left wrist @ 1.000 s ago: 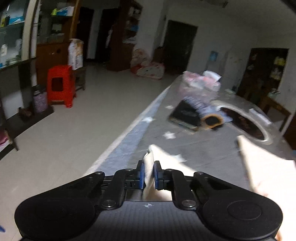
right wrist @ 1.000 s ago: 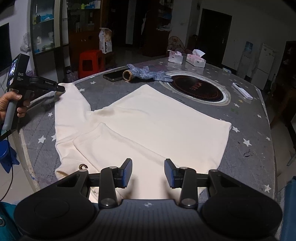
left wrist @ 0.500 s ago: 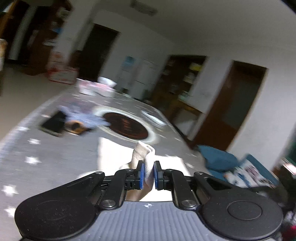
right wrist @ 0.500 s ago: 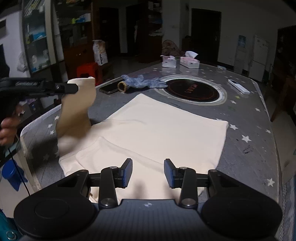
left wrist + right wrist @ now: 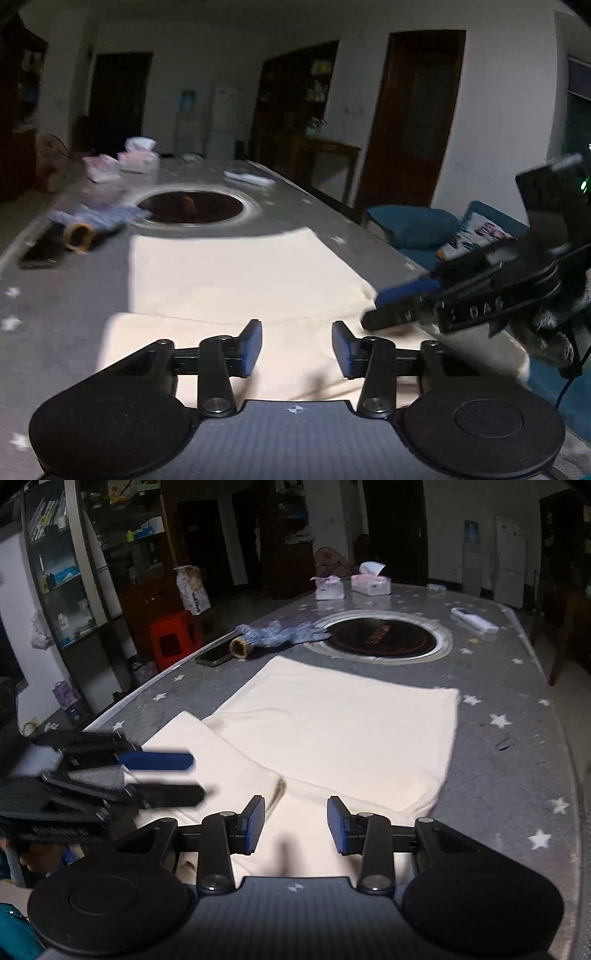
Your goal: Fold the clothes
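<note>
Since a second ago, the left gripper (image 5: 297, 348) has carried the sleeve (image 5: 207, 753) off the tabletop (image 5: 517, 709) edge and laid it over the cream shirt (image 5: 332, 731); its jaws are opening with nothing between them, so this fold looks done. The right gripper (image 5: 295, 824) hovers spread and empty above the near hem. Only the right view shows the folded sleeve whole; the left view shows the blue sofa (image 5: 413, 225) beyond.
</note>
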{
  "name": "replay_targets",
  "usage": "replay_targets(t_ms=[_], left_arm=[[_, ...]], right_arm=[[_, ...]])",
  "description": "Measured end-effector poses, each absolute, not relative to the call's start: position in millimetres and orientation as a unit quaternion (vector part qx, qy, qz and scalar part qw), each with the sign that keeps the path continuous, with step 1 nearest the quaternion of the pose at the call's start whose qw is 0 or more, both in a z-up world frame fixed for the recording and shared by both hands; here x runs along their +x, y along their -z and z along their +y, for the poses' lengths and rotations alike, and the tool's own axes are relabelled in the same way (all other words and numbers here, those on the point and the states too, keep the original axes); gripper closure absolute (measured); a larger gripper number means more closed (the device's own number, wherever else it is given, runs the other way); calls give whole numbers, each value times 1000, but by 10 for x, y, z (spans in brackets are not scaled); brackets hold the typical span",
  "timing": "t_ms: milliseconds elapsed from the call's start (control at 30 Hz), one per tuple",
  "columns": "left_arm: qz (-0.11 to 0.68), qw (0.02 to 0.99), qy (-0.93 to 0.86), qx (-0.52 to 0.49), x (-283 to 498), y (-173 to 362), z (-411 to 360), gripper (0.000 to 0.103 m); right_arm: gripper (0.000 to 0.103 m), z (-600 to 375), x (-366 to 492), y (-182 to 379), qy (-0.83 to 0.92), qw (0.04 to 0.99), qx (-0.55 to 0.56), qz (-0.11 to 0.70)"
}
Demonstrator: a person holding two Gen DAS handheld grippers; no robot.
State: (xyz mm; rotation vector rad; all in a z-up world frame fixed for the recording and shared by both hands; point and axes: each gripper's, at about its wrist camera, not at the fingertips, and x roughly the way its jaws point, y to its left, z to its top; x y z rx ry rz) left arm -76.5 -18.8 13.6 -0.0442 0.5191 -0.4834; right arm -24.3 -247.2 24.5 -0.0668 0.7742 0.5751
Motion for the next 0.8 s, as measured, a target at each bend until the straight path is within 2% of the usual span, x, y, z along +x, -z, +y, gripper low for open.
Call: replay_targets(t_ms=[367, 533, 633, 700, 800], left_arm=[[288, 951, 114, -9, -960, 3, 596, 48], [308, 945, 105, -14, -986, 153, 666, 46], [309, 945, 108, -8, -1016, 174, 658, 44], [310, 944, 110, -5, -1014, 183, 652, 44], [311, 943, 115, -4, -989, 185, 630, 42]], right_arm=[[72, -2184, 41, 41, -287, 864, -15, 413], [74, -2076, 124, 117, -289, 863, -15, 414], [83, -2035, 149, 121, -291, 862, -10, 414], [93, -2022, 135, 105, -293, 863, -13, 412], [97, -2026, 96, 40, -293, 866, -17, 405]])
